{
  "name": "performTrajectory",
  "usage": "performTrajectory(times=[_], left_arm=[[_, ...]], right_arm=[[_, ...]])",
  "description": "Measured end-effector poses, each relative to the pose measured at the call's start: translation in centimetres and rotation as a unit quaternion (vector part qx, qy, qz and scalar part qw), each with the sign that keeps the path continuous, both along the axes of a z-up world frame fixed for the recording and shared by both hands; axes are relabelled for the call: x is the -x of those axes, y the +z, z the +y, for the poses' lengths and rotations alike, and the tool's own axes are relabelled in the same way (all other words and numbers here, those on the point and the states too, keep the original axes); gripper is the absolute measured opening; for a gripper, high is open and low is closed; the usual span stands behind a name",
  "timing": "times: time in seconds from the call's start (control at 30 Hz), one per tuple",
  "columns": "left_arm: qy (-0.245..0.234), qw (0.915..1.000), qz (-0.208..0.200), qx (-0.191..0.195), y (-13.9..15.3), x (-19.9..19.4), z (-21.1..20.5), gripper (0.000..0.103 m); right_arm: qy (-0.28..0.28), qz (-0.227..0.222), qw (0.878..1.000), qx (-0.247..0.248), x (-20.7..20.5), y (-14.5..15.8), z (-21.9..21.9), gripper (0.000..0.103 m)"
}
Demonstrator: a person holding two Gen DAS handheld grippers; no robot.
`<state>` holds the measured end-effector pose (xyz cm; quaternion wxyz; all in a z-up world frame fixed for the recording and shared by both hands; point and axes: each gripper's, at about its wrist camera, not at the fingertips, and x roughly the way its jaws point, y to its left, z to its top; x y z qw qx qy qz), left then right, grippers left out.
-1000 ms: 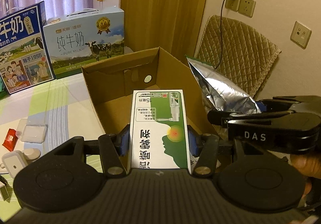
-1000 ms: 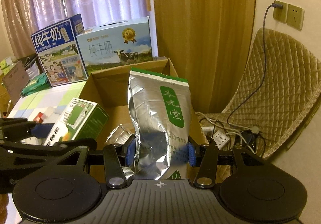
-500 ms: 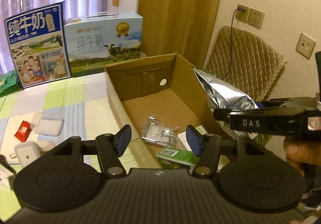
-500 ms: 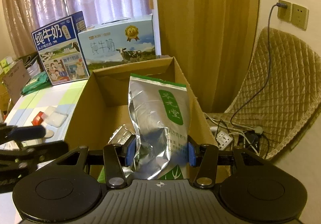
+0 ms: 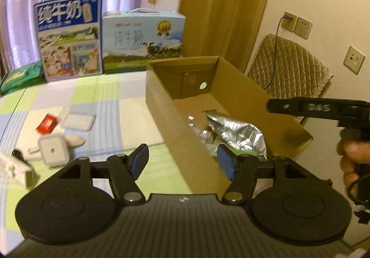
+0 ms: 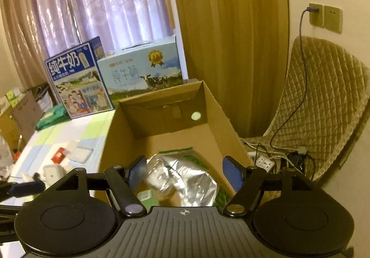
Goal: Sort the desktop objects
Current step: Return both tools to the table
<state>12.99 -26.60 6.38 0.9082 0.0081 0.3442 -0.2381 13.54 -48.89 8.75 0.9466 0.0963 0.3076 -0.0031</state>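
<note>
The silver foil pouch (image 6: 185,177) lies flat on the floor of the open cardboard box (image 5: 161,105), toward the box's near end, beside a crumpled clear wrapper (image 6: 159,177) and a green-and-white carton (image 6: 144,195) that is mostly hidden by the gripper body. The right gripper (image 6: 183,173) hangs above the box's near end with its jaws spread wide and nothing between them; the left gripper (image 5: 183,161) is likewise fully open and empty, straddling the box's near left wall. Judged from this layout, the step in hand is the release of items into the box, and the next move calls for a retreat from the box and a reach to the loose items on the checked tablecloth (image 5: 104,96). These lie near the table's left edge: a red packet (image 5: 47,122), a flat white pad (image 5: 77,120), a white square case (image 5: 53,151) and a pale oval piece (image 5: 74,140) just beside it; a further white box at the extreme left is too blurred to identify. The box's left wall stands between the left gripper and these items, so the gripper should be lifted clear of it before travel. Two milk cartons, one blue (image 5: 69,36) and one pale (image 5: 143,40), stand along the table's far edge, well apart from the work. A quilted chair (image 6: 323,107) and trailing cables stand beyond the table's right side.
</note>
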Motion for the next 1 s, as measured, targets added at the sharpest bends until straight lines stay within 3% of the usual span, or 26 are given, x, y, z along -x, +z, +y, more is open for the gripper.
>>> performTrajectory(times=[0.3,0.43,0.73,1.0], left_arm=[[0.042,0.9989,0.014,-0.012,-1.2,3.3,5.7,0.069],[0.066,0.9974,0.017,-0.022,-1.6,4.6,8.7,0.078],[0.111,0.9928,0.026,-0.035,-2.7,7.1,15.2,0.096],[0.167,0.9848,0.039,-0.026,-3.7,7.6,20.2,0.101]], right_arm=[[0.004,-0.012,1.0,-0.026,6.9,-0.3,4.5,0.089],[0.011,-0.003,0.999,-0.032,9.3,-1.0,6.9,0.094],[0.063,0.051,0.996,-0.037,11.2,-3.8,12.4,0.1],[0.093,0.067,0.993,-0.024,11.3,-4.5,15.6,0.101]])
